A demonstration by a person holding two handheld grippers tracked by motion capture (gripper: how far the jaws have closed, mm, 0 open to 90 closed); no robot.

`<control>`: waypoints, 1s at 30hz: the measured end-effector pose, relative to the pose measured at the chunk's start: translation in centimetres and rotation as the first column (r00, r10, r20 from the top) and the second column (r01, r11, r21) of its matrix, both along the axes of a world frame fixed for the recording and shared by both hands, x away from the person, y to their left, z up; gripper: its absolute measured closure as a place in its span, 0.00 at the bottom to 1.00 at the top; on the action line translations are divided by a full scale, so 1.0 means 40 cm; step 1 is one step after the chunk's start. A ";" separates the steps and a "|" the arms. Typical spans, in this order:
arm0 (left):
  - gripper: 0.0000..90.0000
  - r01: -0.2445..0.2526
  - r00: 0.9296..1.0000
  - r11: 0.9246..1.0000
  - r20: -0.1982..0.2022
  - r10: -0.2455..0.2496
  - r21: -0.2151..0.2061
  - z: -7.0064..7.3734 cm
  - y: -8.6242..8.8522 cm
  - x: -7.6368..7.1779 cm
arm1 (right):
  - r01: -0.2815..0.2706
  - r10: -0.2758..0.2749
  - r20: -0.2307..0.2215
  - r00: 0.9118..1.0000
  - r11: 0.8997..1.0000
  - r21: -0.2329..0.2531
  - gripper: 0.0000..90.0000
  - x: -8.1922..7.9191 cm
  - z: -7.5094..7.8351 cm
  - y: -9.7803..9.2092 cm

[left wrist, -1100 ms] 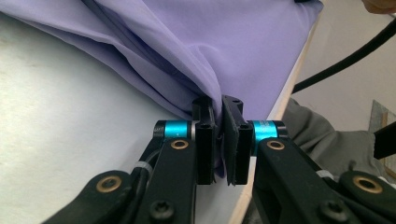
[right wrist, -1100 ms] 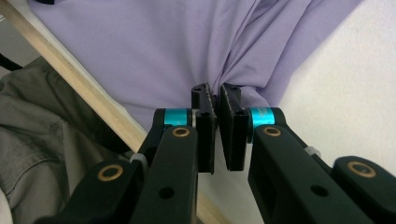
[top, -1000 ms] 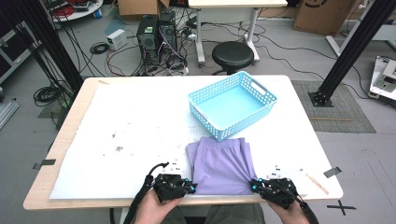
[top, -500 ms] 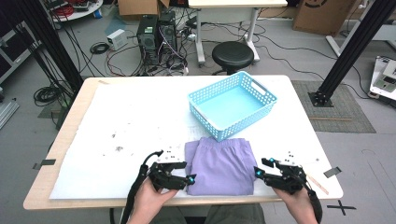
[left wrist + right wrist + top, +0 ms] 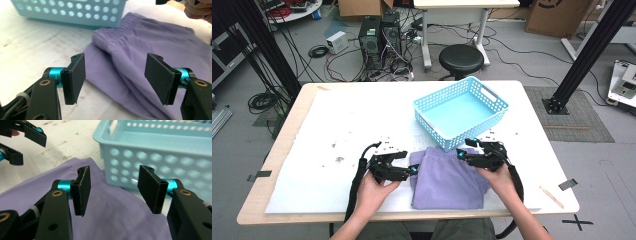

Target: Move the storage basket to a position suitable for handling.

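Garment: folded purple shorts (image 5: 447, 177) lie flat at the table's (image 5: 312, 150) near edge, long axis running front to back, waistband toward the blue basket (image 5: 460, 111).
Left gripper (image 5: 412, 170): released, jaws apart at the left edge.
Right gripper (image 5: 460, 154): released, jaws apart over the far right corner.

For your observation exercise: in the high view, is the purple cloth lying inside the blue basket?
No, the purple cloth lies flat on the table, in front of the blue basket.
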State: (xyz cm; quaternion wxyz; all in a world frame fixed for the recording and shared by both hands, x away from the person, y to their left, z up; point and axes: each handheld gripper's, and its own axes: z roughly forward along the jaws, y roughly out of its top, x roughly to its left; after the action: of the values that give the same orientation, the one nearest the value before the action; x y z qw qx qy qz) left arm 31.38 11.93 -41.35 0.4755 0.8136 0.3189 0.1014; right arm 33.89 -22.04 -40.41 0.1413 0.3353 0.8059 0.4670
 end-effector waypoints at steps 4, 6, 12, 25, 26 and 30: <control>0.37 -0.001 1.000 1.000 0.004 0.001 -0.002 0.000 0.009 -0.001 | -0.018 0.018 -0.013 1.000 1.000 -0.018 0.49 0.020 -0.003 0.047; 0.37 -0.008 1.000 1.000 0.007 0.009 -0.013 0.002 0.018 0.000 | -0.015 0.014 -0.016 1.000 1.000 -0.020 0.49 0.027 -0.002 0.075; 0.37 -0.024 1.000 0.999 0.005 0.024 -0.028 0.001 0.030 0.011 | -0.034 0.033 -0.020 0.999 0.999 -0.014 0.51 0.037 0.002 0.129; 0.37 -0.093 0.994 0.995 0.050 0.095 -0.038 -0.003 0.062 0.044 | -0.096 0.095 -0.011 0.995 0.995 -0.037 0.47 0.078 0.019 0.291; 0.37 -0.097 0.993 0.994 0.056 0.100 -0.041 -0.004 0.062 0.046 | -0.100 0.100 -0.005 0.995 0.994 -0.036 0.46 0.075 0.023 0.286; 0.37 -0.099 0.990 0.994 0.100 0.103 -0.040 -0.002 0.050 0.059 | -0.090 0.090 0.032 0.995 0.996 -0.016 0.45 0.060 0.035 0.226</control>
State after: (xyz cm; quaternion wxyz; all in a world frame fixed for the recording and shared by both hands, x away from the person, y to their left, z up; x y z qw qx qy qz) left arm 33.74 13.93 -41.41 0.4994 0.7818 0.3366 0.1613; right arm 36.28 -12.99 -39.01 0.1357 0.2900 0.8212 0.4724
